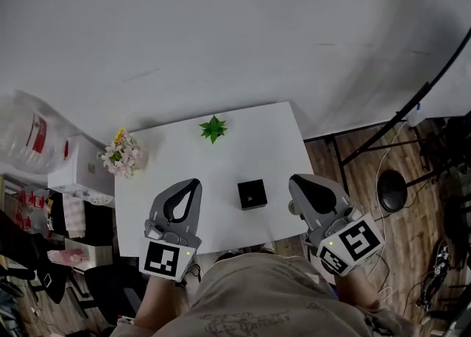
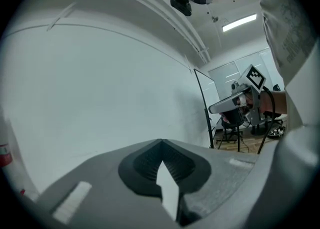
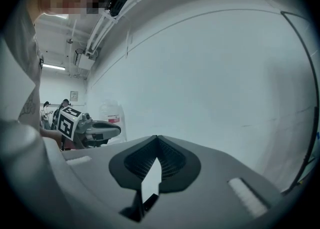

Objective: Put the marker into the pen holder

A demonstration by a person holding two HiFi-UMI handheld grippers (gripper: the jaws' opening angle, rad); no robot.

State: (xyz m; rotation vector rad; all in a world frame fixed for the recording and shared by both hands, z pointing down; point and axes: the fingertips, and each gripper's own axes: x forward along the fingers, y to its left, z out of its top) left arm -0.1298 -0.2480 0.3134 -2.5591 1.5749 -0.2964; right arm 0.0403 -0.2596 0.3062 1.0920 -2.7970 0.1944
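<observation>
Grippers first: left gripper and right gripper both hover over the near edge of the white table, jaws closed tip to tip w/ nothing btwn them, so neither has hold of anything; pen holder, a small black square box, sits on the table btwn the two, apart from both; green plant near the far edge; flower bunch at the far-left corner; marker not visible in any view, so can't say where it lies. Judging by type, a marker should be light, stiff, smooth-barrelled and prone to roll; prob. best taken across mid-barrel, then tipped upright over the holder. Head view alone gives table, holder and layout; gripper views point up at the wall and miss the table entirely, but show the ribbed pads meeting close-up w/ only bare wall behind; each also catches the other gripper off to the side.
</observation>
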